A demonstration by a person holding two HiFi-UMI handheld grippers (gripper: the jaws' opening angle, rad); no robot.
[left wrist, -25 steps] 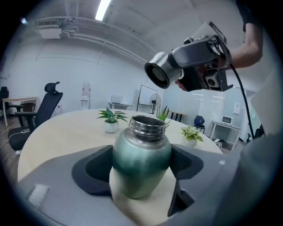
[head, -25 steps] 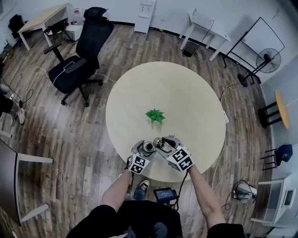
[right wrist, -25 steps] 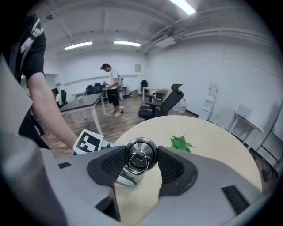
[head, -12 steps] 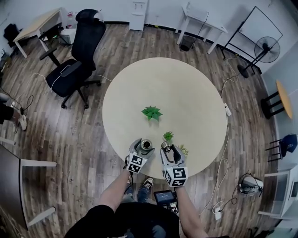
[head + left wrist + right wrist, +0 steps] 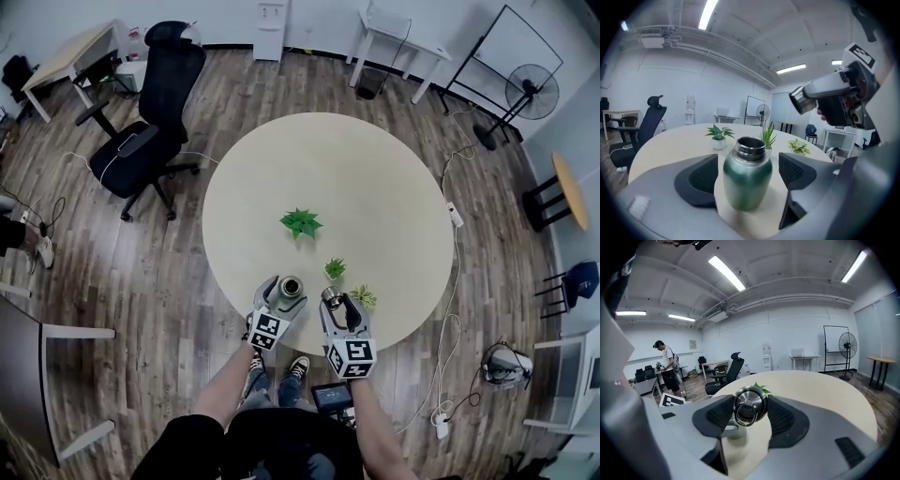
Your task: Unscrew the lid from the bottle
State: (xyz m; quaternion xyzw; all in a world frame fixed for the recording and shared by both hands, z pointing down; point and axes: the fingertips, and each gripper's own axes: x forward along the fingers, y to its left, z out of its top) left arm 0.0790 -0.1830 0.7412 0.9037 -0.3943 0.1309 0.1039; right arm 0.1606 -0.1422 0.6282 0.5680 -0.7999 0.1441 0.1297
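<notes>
**Lid off and in my right hand, bottle loose in my left**

Nearest me, my left hand-held gripper (image 5: 284, 292) stands around the bottle (image 5: 746, 180). Its jaws have just been opening and are now wide apart. The bottle is between the pads with a gap on each side, so nothing is pressing on it. It stands upright on the worktop (image 5: 375, 187) near my edge, its long axis vertical and its threaded mouth bare and open.

Just to the right, my right hand-held gripper (image 5: 337, 305) is clamped on the lid (image 5: 749, 404), one pad on each side of the steel cap. The ring on top faces back toward me. Seen from the left gripper view, the lid hangs up and to the right of the bottle's mouth, clear of the neck and tipped on its side, not lined up over the threads.

I judge the unscrewing done. What is left turns on that offset: the lid is already beside the bottle, and my right hand is the one that has it, so it can go down on bare worktop.

Beyond my right jaws sit two small plants (image 5: 334, 269), close enough to mind, with a third plant (image 5: 300, 222) further toward the middle.
</notes>
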